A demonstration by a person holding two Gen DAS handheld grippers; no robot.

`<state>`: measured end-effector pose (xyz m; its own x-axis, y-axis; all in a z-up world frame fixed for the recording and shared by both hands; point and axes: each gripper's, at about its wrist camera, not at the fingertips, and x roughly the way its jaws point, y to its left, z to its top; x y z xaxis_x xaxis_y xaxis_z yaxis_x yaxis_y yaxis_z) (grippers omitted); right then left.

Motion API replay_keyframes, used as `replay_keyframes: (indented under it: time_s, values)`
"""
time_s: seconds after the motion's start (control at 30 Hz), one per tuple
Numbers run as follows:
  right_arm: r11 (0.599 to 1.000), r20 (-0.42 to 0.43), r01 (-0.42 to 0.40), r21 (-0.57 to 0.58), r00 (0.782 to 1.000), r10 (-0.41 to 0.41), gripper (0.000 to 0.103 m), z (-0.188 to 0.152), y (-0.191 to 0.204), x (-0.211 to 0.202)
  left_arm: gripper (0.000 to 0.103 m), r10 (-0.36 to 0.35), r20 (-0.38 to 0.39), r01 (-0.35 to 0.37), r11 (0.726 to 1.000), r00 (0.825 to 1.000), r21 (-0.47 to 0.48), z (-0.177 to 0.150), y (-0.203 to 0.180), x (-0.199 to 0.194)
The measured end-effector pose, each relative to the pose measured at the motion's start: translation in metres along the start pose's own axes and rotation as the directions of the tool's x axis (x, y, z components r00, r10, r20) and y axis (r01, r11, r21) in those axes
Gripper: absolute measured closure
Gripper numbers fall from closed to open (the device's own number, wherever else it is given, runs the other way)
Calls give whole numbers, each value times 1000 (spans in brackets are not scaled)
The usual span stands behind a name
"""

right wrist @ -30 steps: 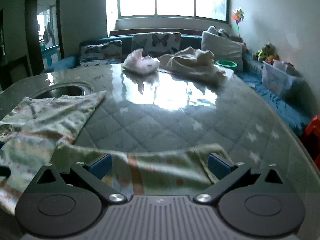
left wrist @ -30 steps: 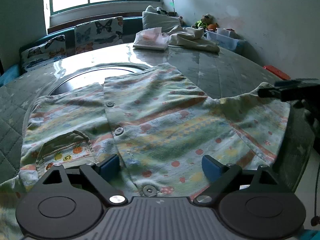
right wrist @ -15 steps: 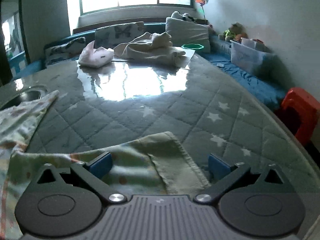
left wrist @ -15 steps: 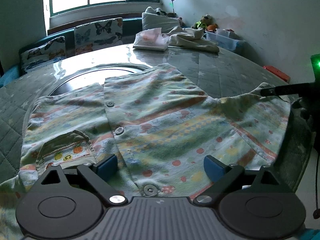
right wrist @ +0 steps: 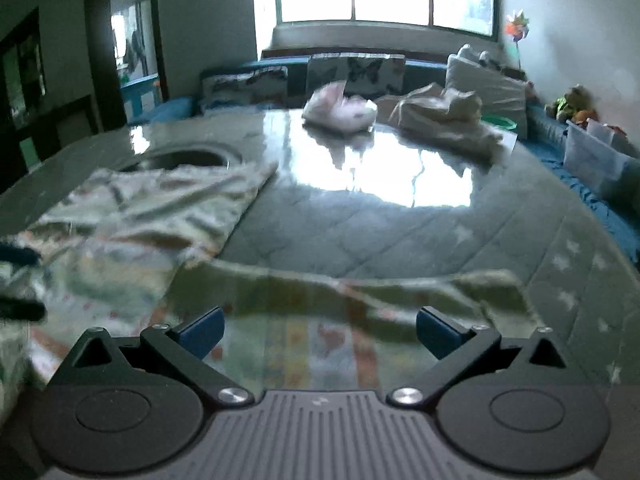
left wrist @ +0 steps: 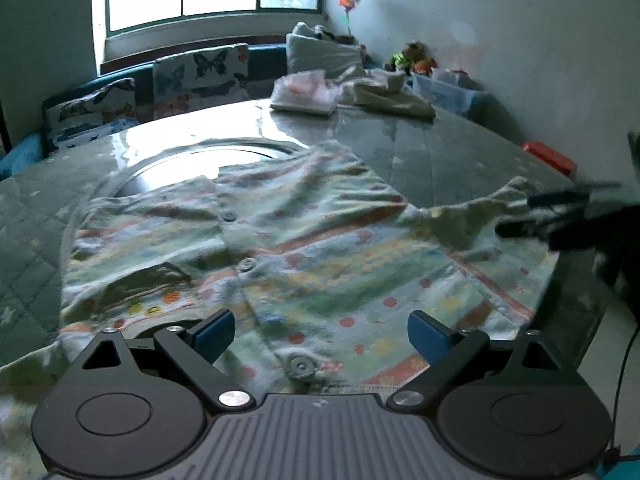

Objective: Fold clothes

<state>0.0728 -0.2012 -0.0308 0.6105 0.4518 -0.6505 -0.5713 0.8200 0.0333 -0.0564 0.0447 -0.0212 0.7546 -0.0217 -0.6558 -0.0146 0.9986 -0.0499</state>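
The shirt [left wrist: 304,248] lies spread, button side up, across the middle of the left wrist frame on the quilted tabletop [left wrist: 448,160], its sleeve [right wrist: 360,304] running along the lower centre of the right wrist frame. The left gripper [left wrist: 320,332] hangs spread wide over the collar edge at the bottom of its frame, holding nothing. The right gripper [right wrist: 318,330] is likewise spread, the sleeve lying between its pads but not pinched; in the left view it shows as a dark blur at the right edge [left wrist: 560,216].

Risks, as I judge them: the tabletop looks glossy, so a one-sided pull could slide the whole shirt rather than fold it. A shallow bite on the sleeve hem may slip out mid-lift. The sleeve sits close to the table's near edge, so a dropped sleeve could drag off.

Against half a second ago, the right view has swung back leftward: the shirt body fills its left side again, and the sleeve spans both pads instead of one. The left view has lifted slightly and blurred.
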Motion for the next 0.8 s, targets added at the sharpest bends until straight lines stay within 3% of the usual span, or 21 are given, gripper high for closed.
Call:
replay_keyframes:
  time_s: [0.23,0.37,0.6,0.7,0.8]
  values:
    - [999,-28,36,-9,999,-36,0,-7,-1,-6,8,-9,33,12,998,999,-69,-10,24,-35]
    - [1000,3,-9,-29,1000,9,0,1,12,-11,8,-85,-17,84,994,996,-64,-24,19,-34]
    - [981,11,-137,-137,990,140,0,9,59,-8,7,-114,-72,112,993,991,-39,-34,11,-25]
    - [976,-46,-147,-162,989,142,0,2,70,3,6,-102,-42,100,994,994,-33,-29,15,-34]
    - [974,-48,-138,-181,990,131,0,-4,73,3,6,-100,0,100,994,995,-39,-20,17,-40]
